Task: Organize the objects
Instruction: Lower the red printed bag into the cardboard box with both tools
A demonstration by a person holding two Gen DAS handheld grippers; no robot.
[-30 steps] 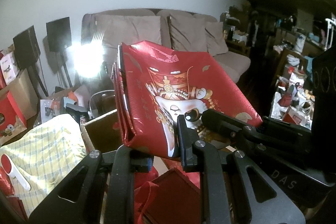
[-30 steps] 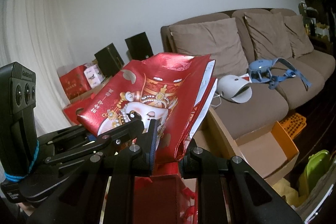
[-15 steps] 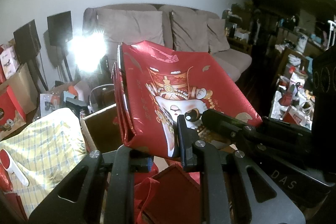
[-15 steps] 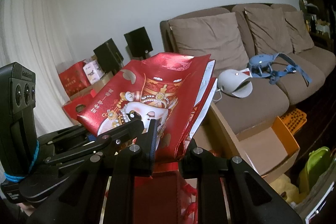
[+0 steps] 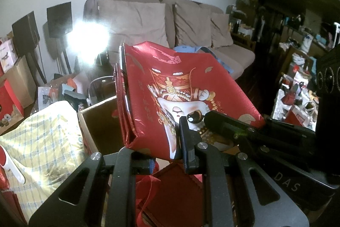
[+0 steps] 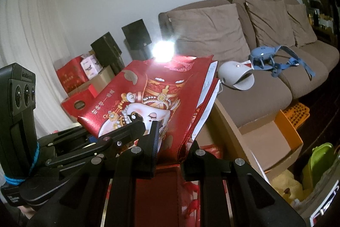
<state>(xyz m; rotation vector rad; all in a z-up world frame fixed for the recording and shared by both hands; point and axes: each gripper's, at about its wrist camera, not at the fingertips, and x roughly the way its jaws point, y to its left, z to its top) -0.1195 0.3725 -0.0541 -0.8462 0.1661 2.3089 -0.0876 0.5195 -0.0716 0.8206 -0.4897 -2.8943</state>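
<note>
A stack of flat red gift bags [image 5: 170,97] printed with a cartoon figure is held in the air between both grippers. My left gripper [image 5: 163,154] is shut on its near left corner. My right gripper [image 6: 170,148] is shut on the opposite corner of the same red bags [image 6: 153,99]. Each gripper shows in the other's view: the right one in the left wrist view [image 5: 244,131], the left one in the right wrist view [image 6: 110,142]. Another red bag with a strap [image 5: 170,195] lies below the held stack.
A brown sofa [image 6: 244,39] stands behind, bearing a grey device [image 6: 235,78] and a blue harness [image 6: 274,59]. An open cardboard box [image 5: 99,122] sits under the bags, a yellow checked cloth [image 5: 42,148] to its left. More boxes [image 6: 272,142], black speakers [image 6: 136,35] and clutter surround.
Both grippers and the bag stack have tilted and shifted, so the sofa and room sit lower and more to the right in both views. The grip on the bags is unchanged.
</note>
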